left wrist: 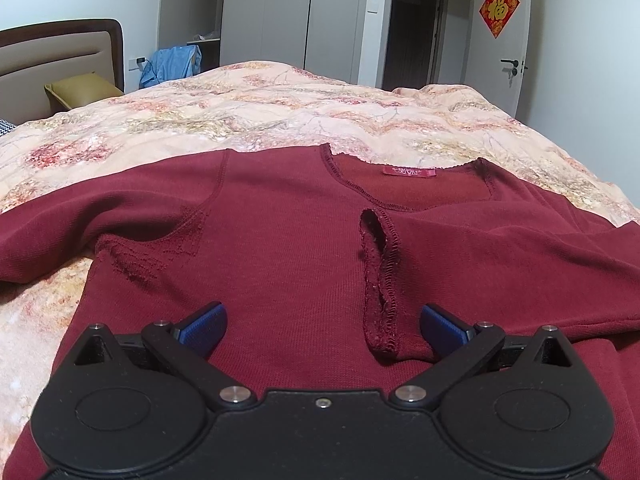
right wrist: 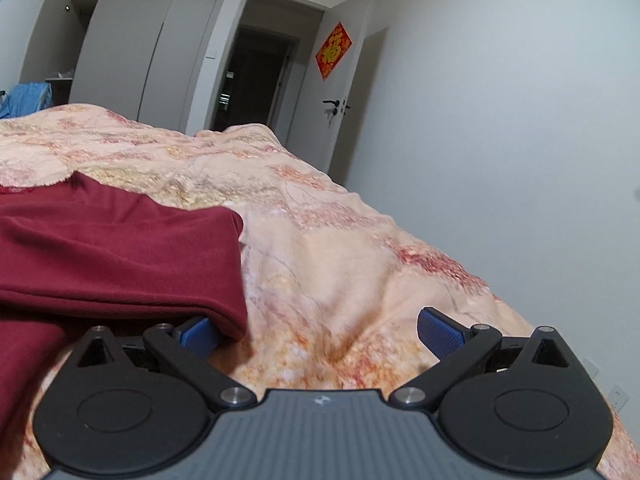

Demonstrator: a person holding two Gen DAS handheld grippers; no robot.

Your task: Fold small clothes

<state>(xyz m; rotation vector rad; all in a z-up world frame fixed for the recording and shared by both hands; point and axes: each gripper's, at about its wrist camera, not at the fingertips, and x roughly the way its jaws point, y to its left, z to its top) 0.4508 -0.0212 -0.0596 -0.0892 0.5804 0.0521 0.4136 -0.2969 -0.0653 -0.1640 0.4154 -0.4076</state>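
A dark red long-sleeved top [left wrist: 280,240] lies flat on the bed, neckline with a red label [left wrist: 408,171] at the far side. One sleeve is folded across the body, its cuff [left wrist: 380,280] pointing toward me; the other sleeve [left wrist: 60,236] stretches left. My left gripper [left wrist: 322,330] is open and empty just above the lower body of the top, the cuff close to its right finger. In the right wrist view the folded edge of the top [right wrist: 140,264] lies at the left. My right gripper [right wrist: 318,336] is open over the quilt, its left finger partly under the fabric edge.
The bed is covered by a peach floral quilt [left wrist: 280,108] [right wrist: 360,240]. A headboard [left wrist: 52,52] and olive pillow [left wrist: 80,90] are far left. Wardrobes, an open doorway [right wrist: 252,80] and a white door stand behind. The bed's right edge [right wrist: 500,292] drops off by a white wall.
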